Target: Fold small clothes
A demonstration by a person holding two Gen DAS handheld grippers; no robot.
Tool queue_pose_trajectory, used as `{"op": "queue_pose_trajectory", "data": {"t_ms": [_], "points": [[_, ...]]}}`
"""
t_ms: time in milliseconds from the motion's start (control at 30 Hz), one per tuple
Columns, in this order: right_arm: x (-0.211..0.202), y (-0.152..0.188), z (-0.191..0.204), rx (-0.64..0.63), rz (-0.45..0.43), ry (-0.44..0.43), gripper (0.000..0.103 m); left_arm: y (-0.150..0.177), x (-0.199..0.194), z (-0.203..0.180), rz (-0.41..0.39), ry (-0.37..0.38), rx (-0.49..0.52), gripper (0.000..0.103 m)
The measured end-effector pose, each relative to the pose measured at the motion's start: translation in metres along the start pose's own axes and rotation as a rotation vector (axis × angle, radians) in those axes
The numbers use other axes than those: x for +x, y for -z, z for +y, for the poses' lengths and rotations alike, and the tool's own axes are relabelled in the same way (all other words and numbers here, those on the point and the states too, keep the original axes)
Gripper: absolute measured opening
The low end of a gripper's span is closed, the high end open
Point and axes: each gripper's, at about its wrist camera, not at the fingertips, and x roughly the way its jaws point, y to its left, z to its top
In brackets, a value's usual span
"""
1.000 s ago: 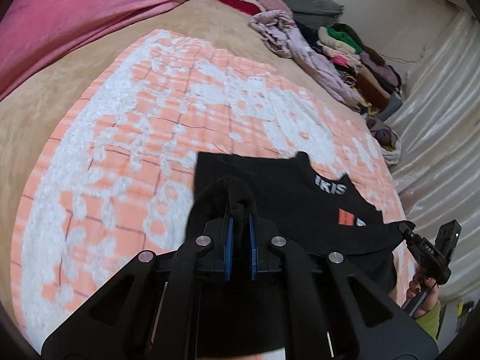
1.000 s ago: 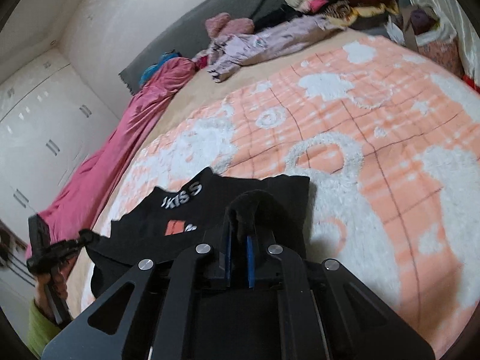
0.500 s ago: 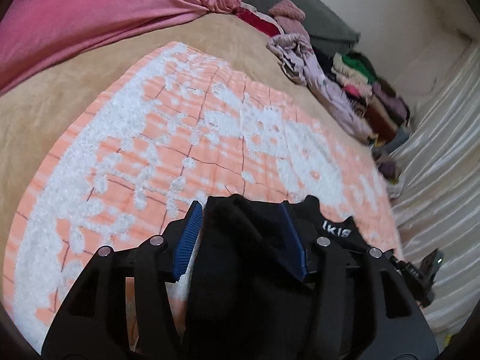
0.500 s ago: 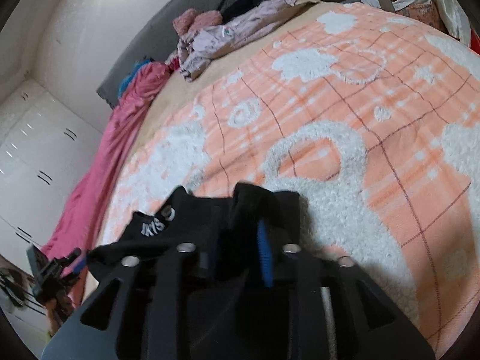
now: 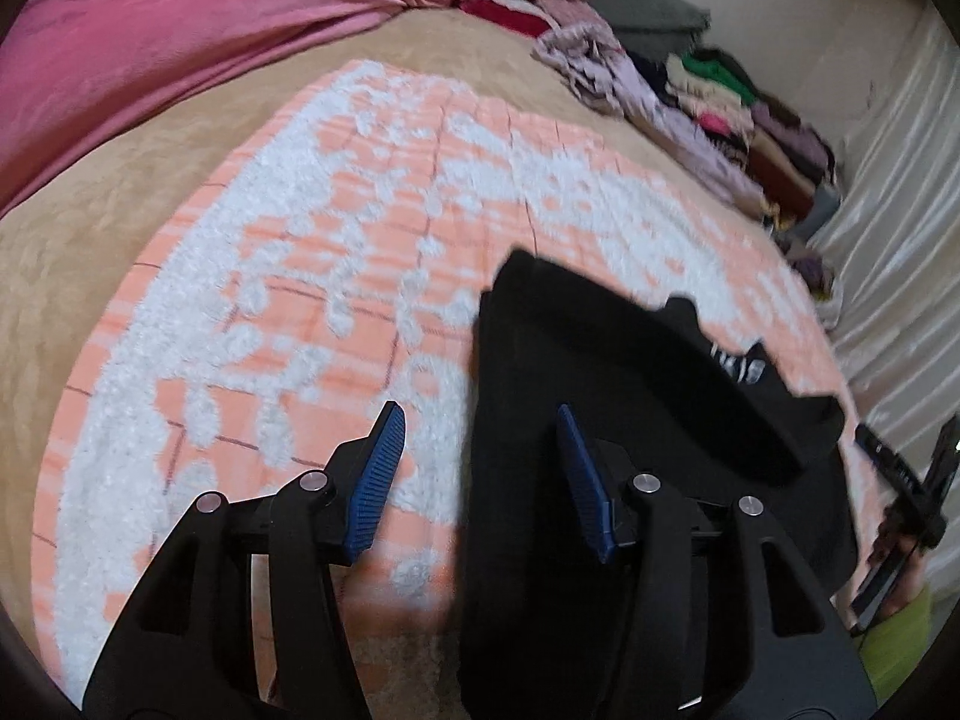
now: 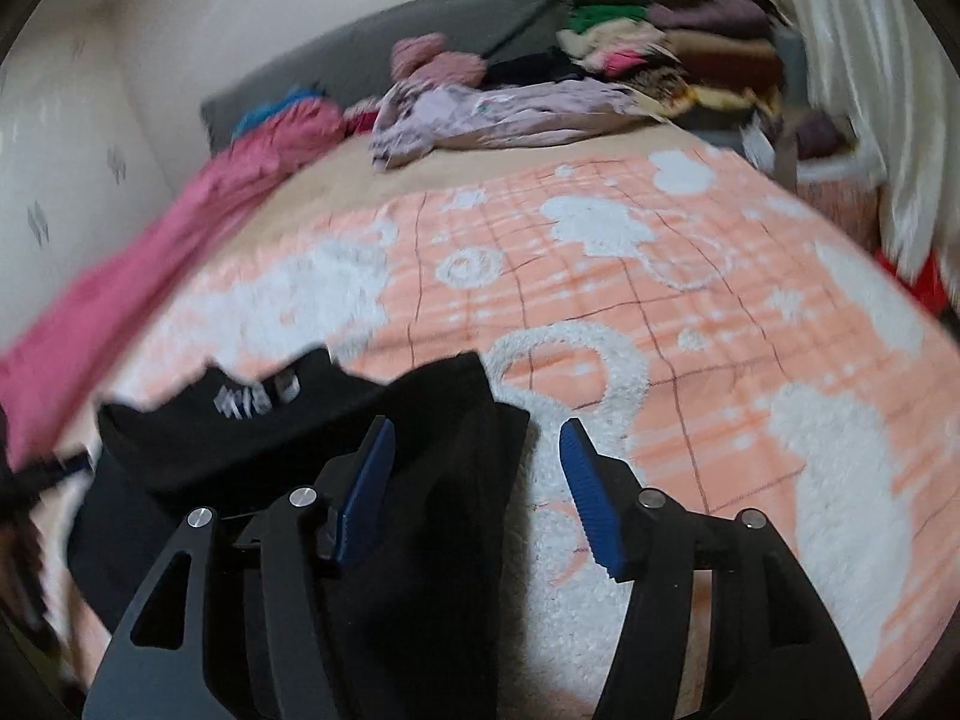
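Setting was a bedroom in a home; the work surface was a bed [image 6: 336, 198] with a tan cover, and over it lay an orange-and-white fleecy blanket [image 5: 312, 276] with a grid pattern; a pink quilt [image 5: 180, 42] was bunched along one side; a grey pillow [image 6: 456, 18] leaned at the head against a plain pale wall [image 6: 252, 6]; loose clothes, lilac ones among them [image 6: 504, 111], and a pile of folded garments [image 6: 690, 54] sat at the far end; pale satin curtains [image 5: 900, 192] hung along the other side; both views were motion-blurred.
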Motion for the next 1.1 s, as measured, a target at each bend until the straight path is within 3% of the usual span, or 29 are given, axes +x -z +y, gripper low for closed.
{"op": "queue_pose_trajectory", "data": {"t_ms": [200, 233, 267, 300, 367, 567, 700, 833, 1100], "points": [[0.037, -0.003, 0.018, -0.104, 0.069, 0.093, 0.056, 0.001, 0.019, -0.017, 0.024, -0.06, 0.065, 0.044], [0.043, -0.005, 0.017, -0.101, 0.082, 0.096, 0.055, 0.002, 0.019, -0.02, 0.02, -0.067, 0.08, 0.032], [0.049, -0.006, 0.014, -0.086, 0.102, 0.083, 0.043, 0.003, 0.019, -0.023, 0.017, -0.071, 0.097, 0.015], [0.052, -0.006, 0.012, -0.074, 0.113, 0.066, 0.023, 0.004, 0.018, -0.027, 0.014, -0.079, 0.114, 0.011], [0.053, -0.007, 0.008, -0.054, 0.114, 0.05, 0.015, 0.005, 0.015, -0.035, -0.009, -0.118, 0.16, 0.003], [0.037, -0.012, -0.009, 0.041, 0.041, 0.011, 0.006, -0.008, -0.004, -0.04, -0.089, -0.107, 0.159, 0.003], [0.044, -0.012, -0.014, 0.072, 0.051, 0.037, 0.006, -0.014, 0.006, -0.042, -0.078, -0.119, 0.152, 0.003], [0.055, -0.004, -0.02, 0.102, 0.104, 0.083, 0.007, -0.006, 0.028, -0.03, -0.009, -0.139, 0.102, 0.003], [0.056, 0.0, -0.025, 0.123, 0.109, 0.105, 0.013, -0.001, 0.023, -0.017, -0.026, -0.126, 0.09, 0.019]]}}
